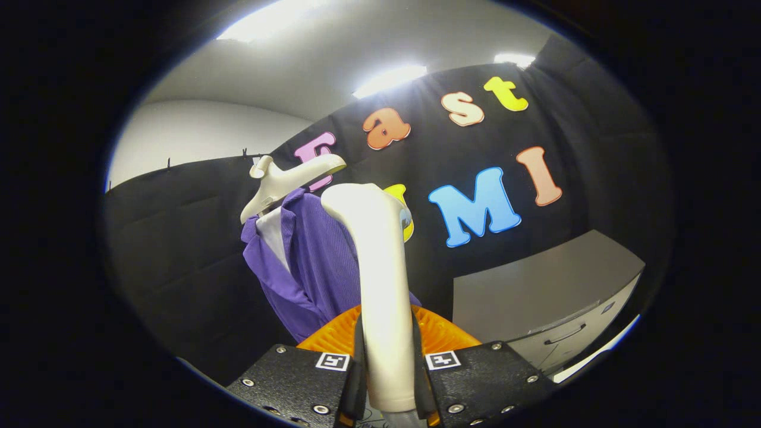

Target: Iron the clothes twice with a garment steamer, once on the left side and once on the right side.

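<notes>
The purple garment [309, 261] is hung on a pale hanger [285, 181] against the booth's dark cloth wall, beyond the claw's fingers and a little to one side of the steamer. It is seen as ribbed purple cloth with a lighter lining or inner layer at the open collar; its lower part is hidden behind an orange ribbed part [333, 336] just ahead of the fingers, whose nature cannot be told for sure. A grey cabinet with a drawer handle [547, 297] is seen well apart from the garment on the other side.

The garment steamer [380, 279], pale and smooth, is held upright by its handle, its rounded head raised near the garment's upper part; whether the head touches the cloth cannot be told. The claw [387, 371] is closed narrowly on the handle, with both fingers pressed against it.

The step in hand is judged to be a pass with the steamer along one side of the garment, near the top of a stroke. The next move would call for the head to be kept against the cloth and drawn steadily down, with the grip kept firm so that the handle is not twisted.
</notes>
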Demonstrator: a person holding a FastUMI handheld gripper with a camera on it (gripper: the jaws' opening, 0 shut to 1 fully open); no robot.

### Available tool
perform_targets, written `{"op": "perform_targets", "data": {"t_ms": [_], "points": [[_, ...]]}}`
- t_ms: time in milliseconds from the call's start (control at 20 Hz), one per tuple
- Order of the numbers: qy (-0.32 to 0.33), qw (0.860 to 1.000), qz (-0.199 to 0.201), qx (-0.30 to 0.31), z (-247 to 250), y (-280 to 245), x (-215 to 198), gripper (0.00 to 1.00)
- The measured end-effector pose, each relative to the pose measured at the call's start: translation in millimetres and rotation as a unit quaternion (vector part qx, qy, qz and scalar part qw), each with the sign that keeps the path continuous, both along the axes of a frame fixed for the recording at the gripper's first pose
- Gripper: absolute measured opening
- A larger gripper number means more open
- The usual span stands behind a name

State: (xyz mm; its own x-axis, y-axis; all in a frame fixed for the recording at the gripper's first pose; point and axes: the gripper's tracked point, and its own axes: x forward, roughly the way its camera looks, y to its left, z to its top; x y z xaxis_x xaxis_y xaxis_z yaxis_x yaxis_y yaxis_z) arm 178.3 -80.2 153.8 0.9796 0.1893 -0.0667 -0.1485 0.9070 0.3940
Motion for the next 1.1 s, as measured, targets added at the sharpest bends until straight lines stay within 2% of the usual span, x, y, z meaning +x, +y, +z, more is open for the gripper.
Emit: {"op": "perform_targets", "data": {"t_ms": [450,650,900,1100], "points": [[-0.058,0.992,-0.079,-0.076,8,62,-7,0.32],[-0.086,0.975,-0.139,-0.151,7,78,8,0.32],[-0.089,0.967,-0.173,-0.165,-4,110,30,0.32],[-0.11,0.956,-0.199,-0.186,1,131,29,0.32]]}}
